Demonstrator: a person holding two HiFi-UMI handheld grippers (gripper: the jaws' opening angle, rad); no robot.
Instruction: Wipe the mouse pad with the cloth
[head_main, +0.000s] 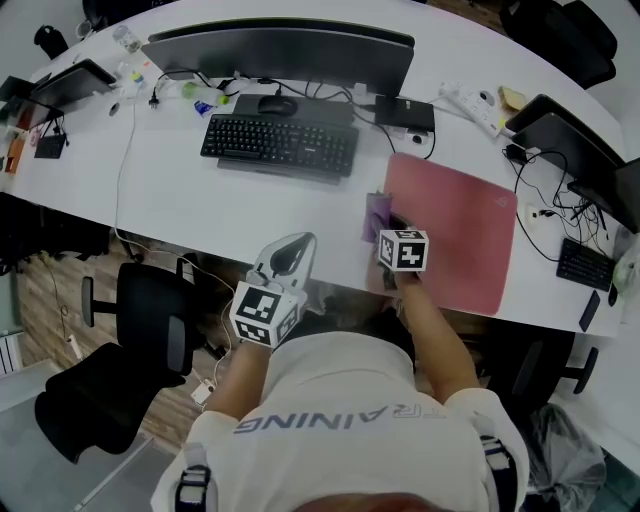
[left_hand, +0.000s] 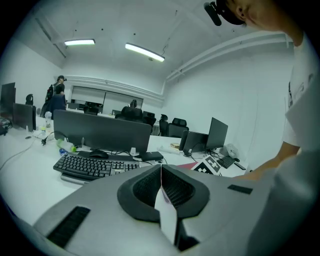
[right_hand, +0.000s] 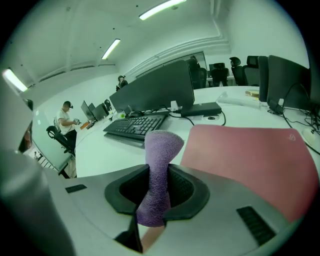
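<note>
Purple cloth (head_main: 377, 213) (right_hand: 157, 170), bunched into a narrow roll and pinched between the right tongs (head_main: 385, 225) (right_hand: 159, 192), clamped tight on it, with the free end standing out past the tips. Position of the cloth: at the left edge of the red mouse pad (head_main: 455, 230) (right_hand: 250, 155), partly over the white bench (head_main: 200, 200); contact with the pad not clear from either view. Mouse pad flat on the bench, right of centre, reaching close to the near edge.

Left tongs (head_main: 295, 245) (left_hand: 161, 187) pressed together with nothing between them, held near the bench's front edge, well apart from the pad, to its left.

Behind the pad and to its left, a black keyboard (head_main: 280, 145) (left_hand: 90, 167) (right_hand: 135, 127), with a black mouse (head_main: 277, 104) just beyond it and a wide dark monitor (head_main: 280, 50) (left_hand: 100, 132) (right_hand: 160, 90) at the back. Small black box (head_main: 405, 113) with cables near the pad's far corner. Black office chair (head_main: 150, 320) on the floor below the bench, left of the person's white shirt (head_main: 350, 420).
</note>
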